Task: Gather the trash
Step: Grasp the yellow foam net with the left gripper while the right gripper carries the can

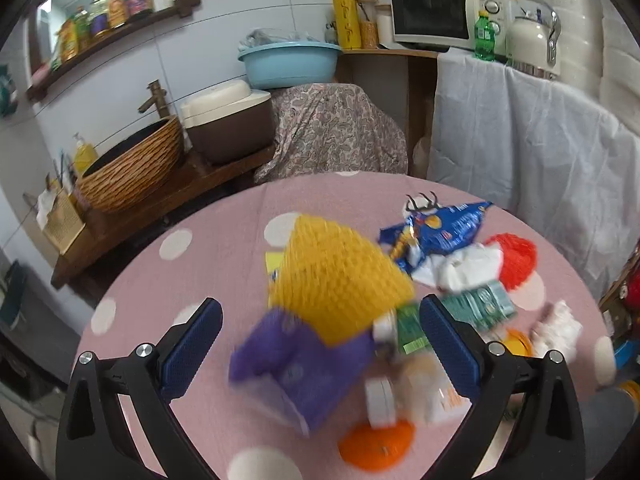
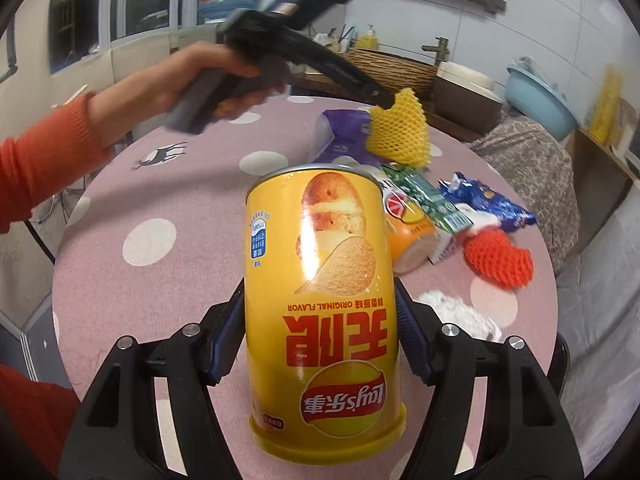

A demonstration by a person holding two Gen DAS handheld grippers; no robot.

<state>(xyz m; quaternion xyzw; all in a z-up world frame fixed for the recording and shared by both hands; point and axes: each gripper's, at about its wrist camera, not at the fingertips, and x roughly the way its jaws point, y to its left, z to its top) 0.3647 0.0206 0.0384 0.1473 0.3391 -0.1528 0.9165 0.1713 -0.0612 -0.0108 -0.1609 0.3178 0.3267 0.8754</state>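
Yellow upside-down chip can (image 2: 322,300) pinched in right gripper (image 2: 320,340); left gripper (image 1: 320,344) jaws spread.

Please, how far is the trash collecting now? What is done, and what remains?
Done: nothing that shows; no bin is in view. In hand: the right claw grips the chips can. The left claw is open by the yellow net, not holding it. Left on the table: yellow net, purple bag, blue wrapper, red net, green carton, tissue.
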